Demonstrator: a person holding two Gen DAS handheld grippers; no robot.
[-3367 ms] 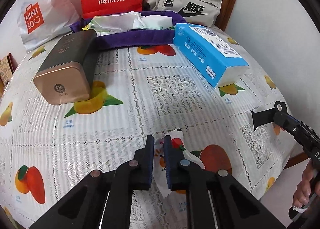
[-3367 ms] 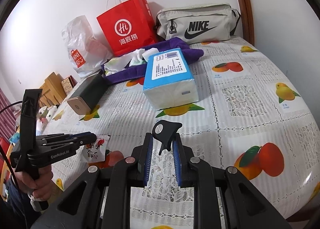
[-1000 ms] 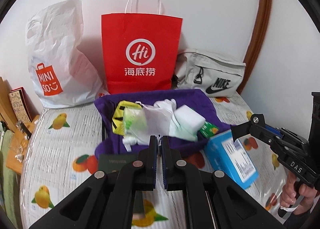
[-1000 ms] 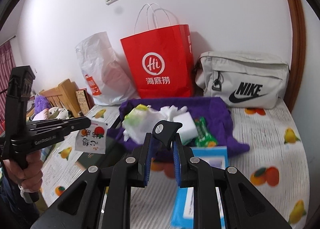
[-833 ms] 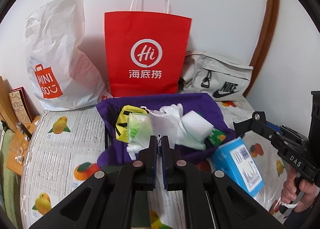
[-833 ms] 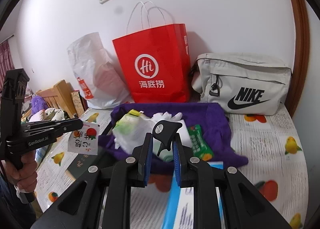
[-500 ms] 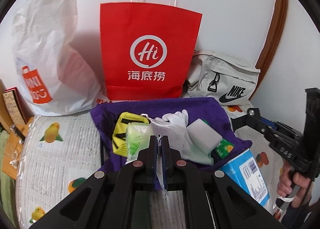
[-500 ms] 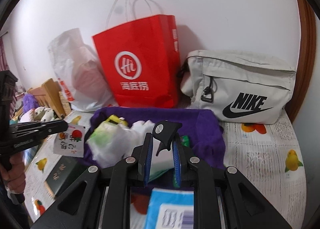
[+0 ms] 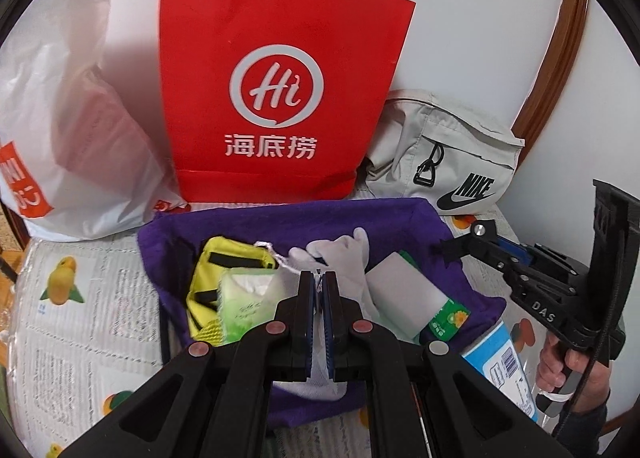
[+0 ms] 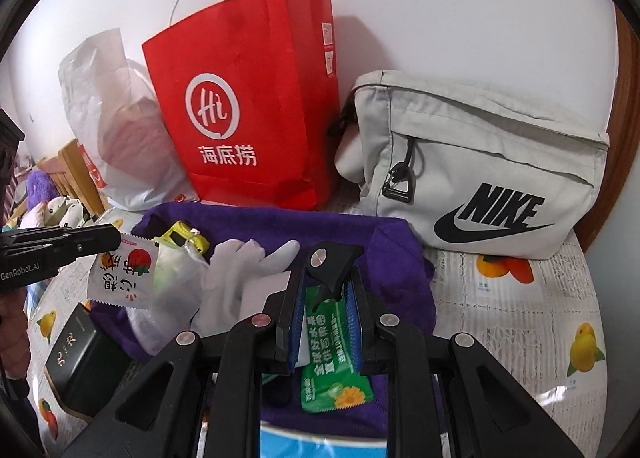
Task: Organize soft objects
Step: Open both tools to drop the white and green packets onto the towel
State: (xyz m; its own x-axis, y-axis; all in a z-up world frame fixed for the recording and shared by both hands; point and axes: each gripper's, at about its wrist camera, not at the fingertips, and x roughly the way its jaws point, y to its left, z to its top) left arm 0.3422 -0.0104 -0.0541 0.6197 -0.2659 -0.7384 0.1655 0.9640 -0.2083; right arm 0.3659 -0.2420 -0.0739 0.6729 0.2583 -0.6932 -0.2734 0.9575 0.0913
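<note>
**Sachet carried over purple cloth**

Left claw (image 10: pixel 116 239) clamped on a small white sachet (image 10: pixel 120 278), left of frame in the right wrist view, hanging above the purple cloth (image 10: pixel 256 226); cloth holds white gloves (image 10: pixel 236 270), green packet (image 10: pixel 332 358), yellow pouch (image 9: pixel 224 270); right claw (image 9: pixel 450 252) narrowly parted, nothing visibly gripped; red paper bag (image 9: pixel 276 86) and grey Nike bag (image 10: pixel 480 166) upright behind.
</note>
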